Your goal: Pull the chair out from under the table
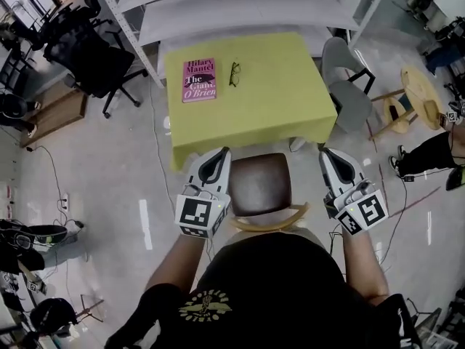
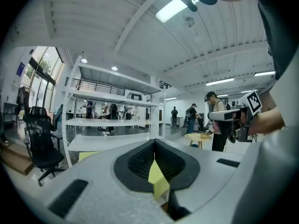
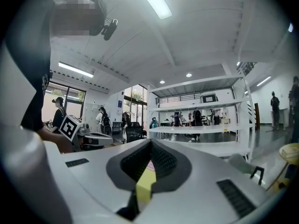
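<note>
Two tongs and one chair, entered view by view. Head view: the chair [image 1: 260, 184] stands at 6 o'clock of the yellow-green tabletop [image 1: 276, 100]. Its brown seat is almost wholly in sight, the far edge meets the cloth's near hem, and the curved wooden back rail [image 1: 270, 222] is toward the person. A book [image 1: 199, 80] and glasses [image 1: 234, 73] lie toward 11 o'clock on the tabletop. The left tongs [image 1: 220, 153] hang at the seat's 9 o'clock and the right tongs [image 1: 326, 153] at its 3 o'clock, both clear of the chair. Left gripper view: the pads are pressed together with nothing gripped, and white shelving [image 2: 112, 122] lies ahead. Right gripper view: the pads are likewise closed and empty, and the tongs point level across the room. Stage, as a judgement: this much seat showing fits a chair part-tucked with the pull still to come, or one drawn back and let go. The pictures do not settle which. Shut as they are, the tongs can grip nothing, so any hold on the rail would need them opened.
</note>
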Motion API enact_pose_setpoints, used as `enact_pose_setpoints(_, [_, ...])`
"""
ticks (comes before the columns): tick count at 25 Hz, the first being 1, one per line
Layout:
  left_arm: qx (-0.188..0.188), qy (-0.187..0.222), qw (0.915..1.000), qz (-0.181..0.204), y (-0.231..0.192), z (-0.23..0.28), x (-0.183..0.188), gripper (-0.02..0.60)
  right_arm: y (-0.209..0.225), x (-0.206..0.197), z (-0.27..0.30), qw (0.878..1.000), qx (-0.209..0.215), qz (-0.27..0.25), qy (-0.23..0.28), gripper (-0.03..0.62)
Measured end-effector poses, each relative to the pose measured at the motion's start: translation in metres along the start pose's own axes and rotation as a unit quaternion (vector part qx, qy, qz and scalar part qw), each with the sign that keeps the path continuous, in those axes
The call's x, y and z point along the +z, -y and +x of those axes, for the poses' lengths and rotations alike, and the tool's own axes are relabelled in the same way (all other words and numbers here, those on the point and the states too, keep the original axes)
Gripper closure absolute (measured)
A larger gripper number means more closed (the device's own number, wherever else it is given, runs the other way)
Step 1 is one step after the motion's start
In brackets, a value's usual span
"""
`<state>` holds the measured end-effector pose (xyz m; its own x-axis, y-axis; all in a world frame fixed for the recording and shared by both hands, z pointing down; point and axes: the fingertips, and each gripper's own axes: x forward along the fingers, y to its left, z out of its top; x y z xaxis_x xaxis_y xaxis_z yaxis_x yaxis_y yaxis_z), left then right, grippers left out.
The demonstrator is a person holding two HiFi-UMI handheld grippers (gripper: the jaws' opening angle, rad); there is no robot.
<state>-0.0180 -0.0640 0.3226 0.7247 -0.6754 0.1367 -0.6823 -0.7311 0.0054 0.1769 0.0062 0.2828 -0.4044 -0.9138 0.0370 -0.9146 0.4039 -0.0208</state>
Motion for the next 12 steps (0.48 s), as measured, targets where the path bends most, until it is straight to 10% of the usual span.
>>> enact_pose_setpoints(12, [0.038,-0.005,0.9992,-0.016,0.021,0.009,0.005,0.572,0.037,0.004,-0.007,0.999,0.036,0.008,0.021,0.585])
